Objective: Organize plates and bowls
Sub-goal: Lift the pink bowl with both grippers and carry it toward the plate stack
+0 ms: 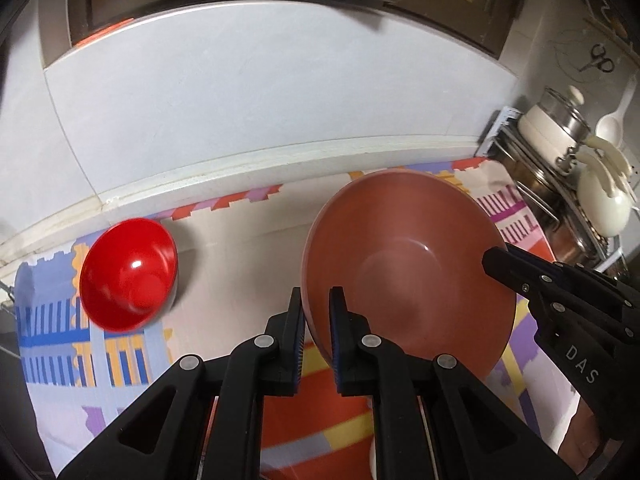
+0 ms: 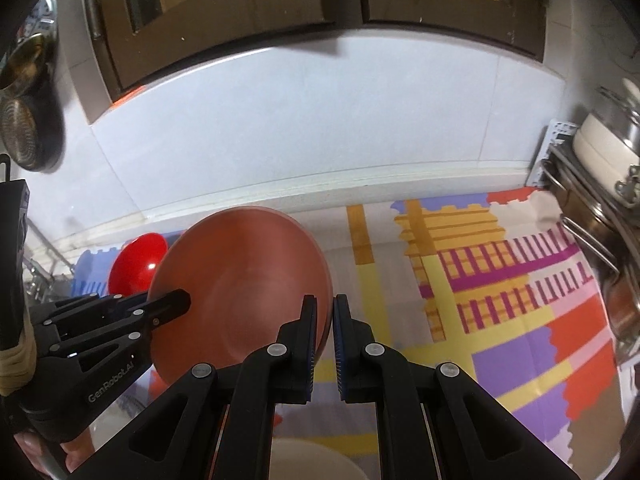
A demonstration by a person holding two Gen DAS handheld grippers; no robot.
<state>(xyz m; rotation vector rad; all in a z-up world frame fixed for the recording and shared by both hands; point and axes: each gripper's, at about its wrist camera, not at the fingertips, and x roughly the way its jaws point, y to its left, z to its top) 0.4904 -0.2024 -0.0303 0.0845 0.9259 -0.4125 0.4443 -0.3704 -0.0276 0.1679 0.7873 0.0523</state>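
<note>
Both tools clamped on the rim of one big brown bowl, held above the bench.

Left wrist: left tool [image 1: 317, 308] pinches the near-left rim of the brown bowl [image 1: 408, 264]; right tool [image 1: 496, 260] grips the opposite rim; red bowl [image 1: 128, 274] sits near the bench's back-left edge on the patterned mat [image 1: 240, 248].
Right wrist: right tool [image 2: 325, 316] nips the bowl's right rim. Bowl looks rigid, glossy, likely slippery and breakable; opposite-rim grips suit it.

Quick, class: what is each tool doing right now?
Left tool: closed on the rim of the large terracotta-pink bowl.
Right tool: closed on the opposite rim of the same bowl.
</note>
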